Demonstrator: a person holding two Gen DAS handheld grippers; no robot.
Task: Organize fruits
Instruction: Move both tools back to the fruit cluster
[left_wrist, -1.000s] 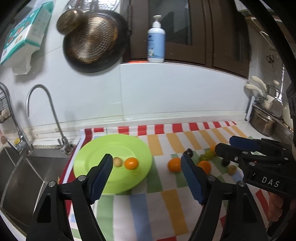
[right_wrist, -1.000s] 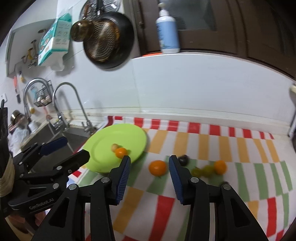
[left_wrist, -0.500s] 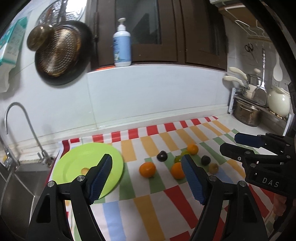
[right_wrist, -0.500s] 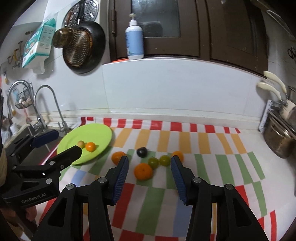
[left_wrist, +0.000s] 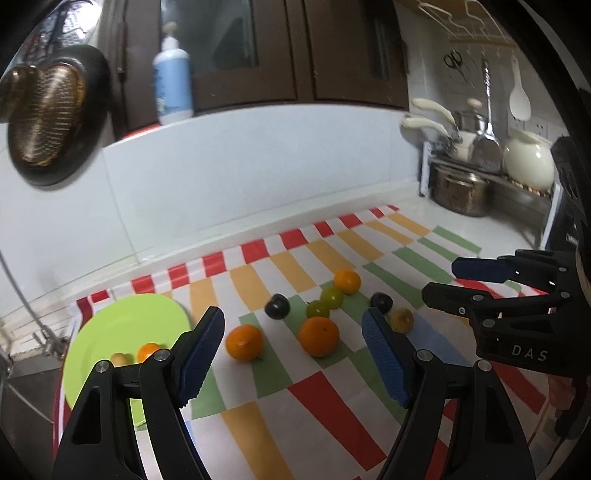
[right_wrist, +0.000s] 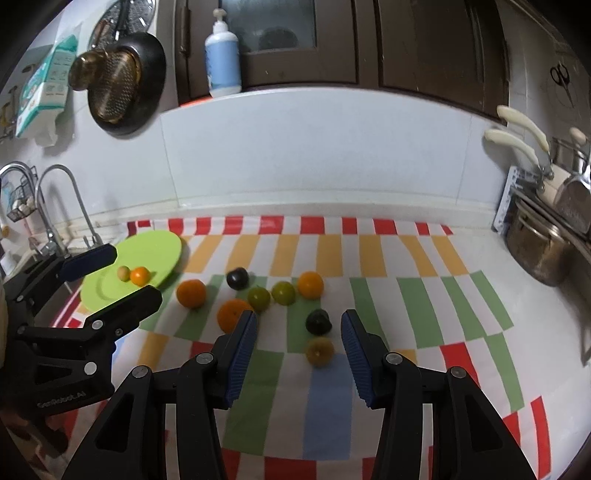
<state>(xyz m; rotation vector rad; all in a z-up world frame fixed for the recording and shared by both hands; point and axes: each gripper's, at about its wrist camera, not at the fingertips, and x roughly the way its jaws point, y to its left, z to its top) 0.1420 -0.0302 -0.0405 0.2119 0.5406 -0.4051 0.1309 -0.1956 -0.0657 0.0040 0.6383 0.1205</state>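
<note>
Fruit lies loose on the striped cloth (right_wrist: 369, 254) over the bench; a small orange (right_wrist: 140, 276) sits on the green plate (right_wrist: 155, 247). Left tool (left_wrist: 293, 345) gapes wide and empty; right tool (right_wrist: 298, 341), narrower, also empty, hovers above a yellowish fruit (right_wrist: 320, 351).

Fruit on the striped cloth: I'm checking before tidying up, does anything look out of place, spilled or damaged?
Nothing looks spilled or damaged. Only two small fruits lie on the green plate; the oranges, green fruits and dark plums sit loose on the striped cloth beside it.
</note>
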